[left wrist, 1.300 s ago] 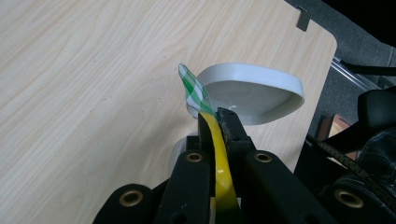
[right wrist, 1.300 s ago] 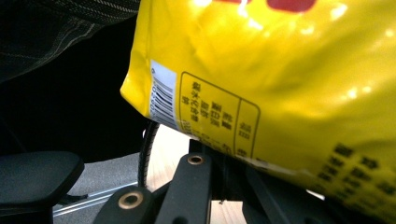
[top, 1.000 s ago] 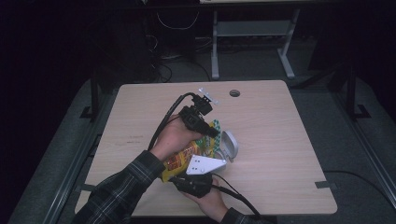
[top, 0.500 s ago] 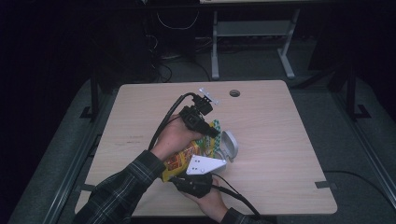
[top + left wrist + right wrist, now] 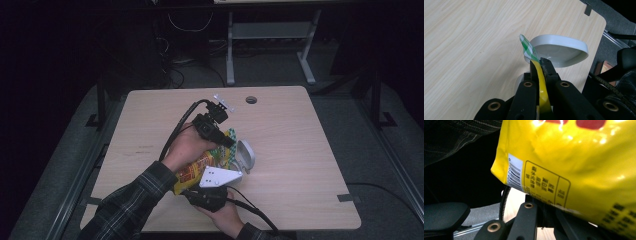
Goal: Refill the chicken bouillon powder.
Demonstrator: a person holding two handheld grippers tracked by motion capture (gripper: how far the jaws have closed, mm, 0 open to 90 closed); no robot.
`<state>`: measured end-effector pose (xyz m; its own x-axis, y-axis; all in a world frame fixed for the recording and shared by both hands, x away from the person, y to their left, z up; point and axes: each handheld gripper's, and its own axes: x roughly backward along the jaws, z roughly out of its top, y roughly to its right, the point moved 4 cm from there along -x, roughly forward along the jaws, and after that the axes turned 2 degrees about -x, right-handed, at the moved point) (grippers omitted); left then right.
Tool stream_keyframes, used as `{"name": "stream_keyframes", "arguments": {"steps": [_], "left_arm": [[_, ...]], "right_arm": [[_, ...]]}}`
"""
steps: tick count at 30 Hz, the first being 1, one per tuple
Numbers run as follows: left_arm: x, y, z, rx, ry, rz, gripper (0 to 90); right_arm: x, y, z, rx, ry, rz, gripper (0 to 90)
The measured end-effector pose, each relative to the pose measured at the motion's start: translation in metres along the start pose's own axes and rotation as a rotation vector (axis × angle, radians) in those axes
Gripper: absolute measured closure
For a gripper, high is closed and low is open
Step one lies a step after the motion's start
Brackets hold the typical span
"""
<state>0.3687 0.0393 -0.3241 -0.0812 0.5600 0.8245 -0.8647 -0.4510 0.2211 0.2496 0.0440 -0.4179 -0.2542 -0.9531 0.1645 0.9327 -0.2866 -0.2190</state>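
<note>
both tongs are clamped on the yellow snack bag (image 5: 200, 167), held just above the desk (image 5: 300, 150) at centre frame in the high view. left tongs (image 5: 231, 143) pinch the bag's top edge near the green-checked corner (image 5: 527, 48); in the left gripper view the jaws are fully closed with the yellow film sandwiched between them. right tongs (image 5: 200, 192) sit at the bag's lower end; in the right gripper view the bag (image 5: 574, 170) covers the jaw tips, so contact is hard to see, but they read as closed on the bottom edge. grey bowl (image 5: 559, 50) sits just past the bag's top, apparently tilted up on its side, to the right of the bag in the high view.

step looks like: bag gripped at both ends, mouth aimed at the bowl, either about to tear open or to tip out. can't tell if the seal is open yet. next move needs a firm pinch at both ends, the top pulled apart or the bottom lifted, mouth kept over the bowl.
</note>
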Motion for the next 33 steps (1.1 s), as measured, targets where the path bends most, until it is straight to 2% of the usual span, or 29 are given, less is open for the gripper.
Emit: {"name": "stream_keyframes", "arguments": {"steps": [33], "left_arm": [[-0.0020, 0.0009, 0.0012, 0.003, -0.007, 0.005, 89.8]], "right_arm": [[0.0003, -0.0005, 0.0009, -0.005, 0.006, 0.006, 89.9]]}}
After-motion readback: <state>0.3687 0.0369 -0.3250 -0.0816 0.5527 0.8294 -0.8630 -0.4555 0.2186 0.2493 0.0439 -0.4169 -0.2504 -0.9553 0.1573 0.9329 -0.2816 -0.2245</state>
